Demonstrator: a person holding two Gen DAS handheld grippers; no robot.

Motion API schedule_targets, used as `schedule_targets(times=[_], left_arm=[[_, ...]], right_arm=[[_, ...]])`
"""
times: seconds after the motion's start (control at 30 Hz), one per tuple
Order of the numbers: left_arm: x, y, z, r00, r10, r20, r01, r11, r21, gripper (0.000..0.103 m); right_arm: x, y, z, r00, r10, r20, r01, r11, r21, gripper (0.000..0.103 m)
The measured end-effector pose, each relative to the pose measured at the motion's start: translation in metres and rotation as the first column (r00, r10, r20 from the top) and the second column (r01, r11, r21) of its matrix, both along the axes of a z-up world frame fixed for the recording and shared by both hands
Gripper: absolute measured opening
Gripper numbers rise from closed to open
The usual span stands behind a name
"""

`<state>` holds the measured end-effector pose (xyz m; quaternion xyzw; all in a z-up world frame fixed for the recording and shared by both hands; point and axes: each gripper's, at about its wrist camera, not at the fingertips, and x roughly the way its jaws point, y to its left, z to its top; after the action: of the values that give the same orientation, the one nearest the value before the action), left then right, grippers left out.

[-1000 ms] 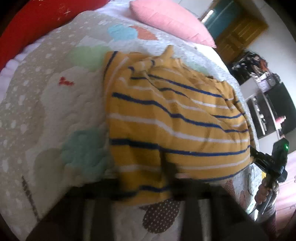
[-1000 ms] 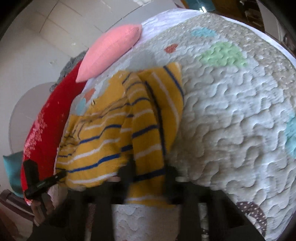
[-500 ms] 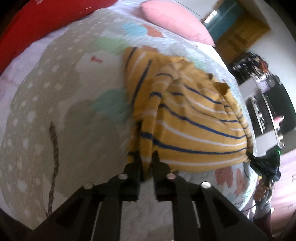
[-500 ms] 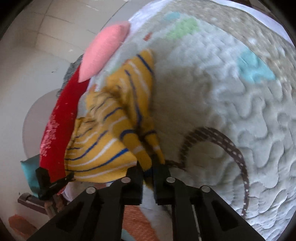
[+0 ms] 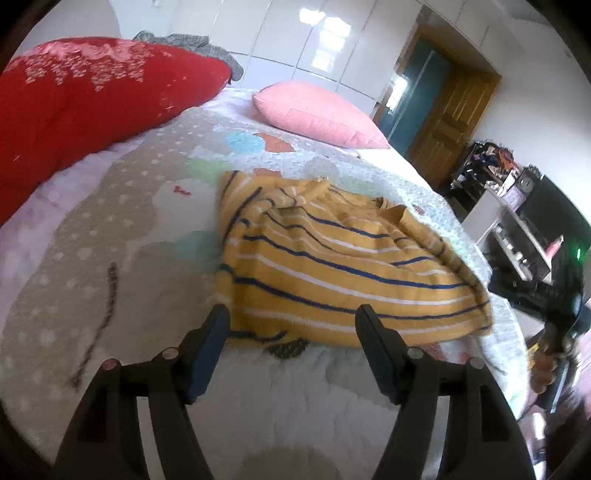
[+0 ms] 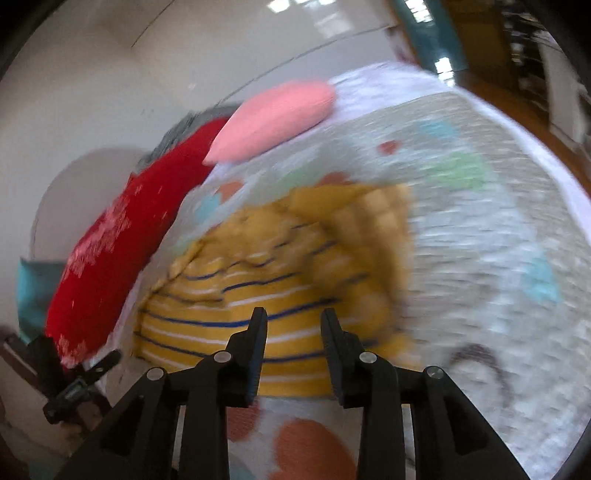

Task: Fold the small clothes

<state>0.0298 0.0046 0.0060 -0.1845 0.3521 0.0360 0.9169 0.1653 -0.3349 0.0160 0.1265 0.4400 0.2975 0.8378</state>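
Now both tongs gape empty (left [image 5: 291, 325] wider, right [image 6: 293, 328] narrower) over rumpled striped shirt [image 5: 332, 273]

A home bedroom: a bed under a patchwork quilt [image 5: 155, 229] carries a pink pillow [image 5: 317, 114] and a red duvet [image 5: 85, 99]. Beyond stand a wooden door [image 5: 458, 118] and what looks like a cluttered shelf [image 5: 491, 158].

White walls [image 5: 280, 33], wooden door [image 5: 448, 125], quilted bed [image 5: 110, 229]
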Motion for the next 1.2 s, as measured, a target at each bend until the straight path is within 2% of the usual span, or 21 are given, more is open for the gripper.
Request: schedule_targets(times=[0.07, 0.17, 0.23, 0.27, 0.33, 0.4, 0.47, 0.5, 0.53, 0.6, 0.67, 0.8, 0.9, 0.97, 1.03, 1.1, 1.2], left_arm=[[0.009, -0.007, -0.013, 0.999, 0.03, 0.019, -0.031, 0.996, 0.084, 0.069], [0.01, -0.01, -0.035, 0.998, 0.057, 0.033, -0.062, 0.984, 0.169, 0.069], [0.005, -0.006, -0.047, 0.997, 0.063, 0.041, -0.069, 0.984, 0.162, 0.072], [0.001, -0.002, -0.054, 0.996, 0.075, 0.05, -0.083, 0.984, 0.159, 0.079], [-0.002, 0.006, -0.059, 0.996, 0.073, 0.059, -0.079, 0.99, 0.113, 0.08], [-0.001, 0.007, -0.057, 0.996, 0.06, 0.067, -0.066, 0.993, 0.103, 0.083], [0.0, 0.006, -0.057, 0.997, 0.046, 0.063, -0.053, 0.993, 0.101, 0.083], [0.0, 0.006, -0.057, 0.997, 0.041, 0.064, -0.047, 0.994, 0.094, 0.083], [-0.001, 0.007, -0.055, 0.997, 0.033, 0.068, -0.039, 0.996, 0.079, 0.083], [-0.004, 0.009, -0.053, 0.996, 0.025, 0.085, -0.03, 0.998, 0.05, 0.083], [-0.01, 0.012, -0.047, 0.993, 0.027, 0.111, -0.03, 0.999, 0.025, 0.083], [-0.027, 0.022, -0.031, 0.98, 0.072, 0.184, -0.072, 0.997, -0.006, 0.083], [-0.039, 0.039, -0.025, 0.968, 0.141, 0.208, -0.137, 0.99, -0.031, 0.084], [-0.045, 0.053, -0.026, 0.961, 0.193, 0.198, -0.185, 0.981, -0.057, 0.084], [-0.049, 0.065, -0.029, 0.956, 0.23, 0.181, -0.217, 0.972, -0.088, 0.084], [-0.053, 0.076, -0.033, 0.951, 0.261, 0.168, -0.244, 0.963, -0.119, 0.084], [-0.057, 0.084, -0.036, 0.946, 0.283, 0.161, -0.265, 0.956, -0.123, 0.084]], right_arm=[[0.013, 0.03, -0.011, 0.998, 0.055, -0.013, -0.056, 0.997, -0.057, 0.034], [0.039, 0.065, -0.024, 0.996, 0.081, 0.028, -0.073, 0.972, -0.223, 0.034], [0.063, 0.072, -0.034, 0.997, 0.057, 0.051, -0.038, 0.947, -0.319, 0.034], [0.083, 0.069, -0.037, 0.998, 0.013, 0.056, 0.007, 0.938, -0.346, 0.034], [0.111, 0.055, -0.04, 0.997, -0.064, 0.042, 0.075, 0.93, -0.359, 0.031], [0.14, 0.041, -0.046, 0.986, -0.164, 0.018, 0.158, 0.907, -0.39, 0.03], [0.16, 0.035, -0.047, 0.973, -0.232, -0.009, 0.212, 0.901, -0.378, 0.031], [0.164, 0.034, -0.044, 0.963, -0.269, 0.007, 0.25, 0.884, -0.395, 0.04], [0.164, 0.033, -0.041, 0.959, -0.283, 0.018, 0.267, 0.878, -0.398, 0.044], [0.162, 0.035, -0.025, 0.944, -0.322, 0.066, 0.321, 0.863, -0.39, 0.044], [0.154, 0.041, -0.009, 0.938, -0.334, 0.09, 0.344, 0.872, -0.349, 0.045], [0.117, 0.094, 0.014, 0.983, -0.169, 0.074, 0.183, 0.942, -0.28, 0.045], [0.086, 0.156, 0.009, 0.999, 0.032, 0.03, -0.022, 0.96, -0.278, 0.045], [0.067, 0.202, -0.002, 0.988, 0.156, 0.008, -0.146, 0.94, -0.309, 0.045], [0.054, 0.236, -0.013, 0.973, 0.228, 0.017, -0.206, 0.907, -0.366, 0.044], [0.044, 0.272, -0.023, 0.957, 0.288, 0.027, -0.25, 0.871, -0.423, 0.043], [0.044, 0.318, -0.036, 0.944, 0.327, 0.036, -0.269, 0.831, -0.486, 0.043]])
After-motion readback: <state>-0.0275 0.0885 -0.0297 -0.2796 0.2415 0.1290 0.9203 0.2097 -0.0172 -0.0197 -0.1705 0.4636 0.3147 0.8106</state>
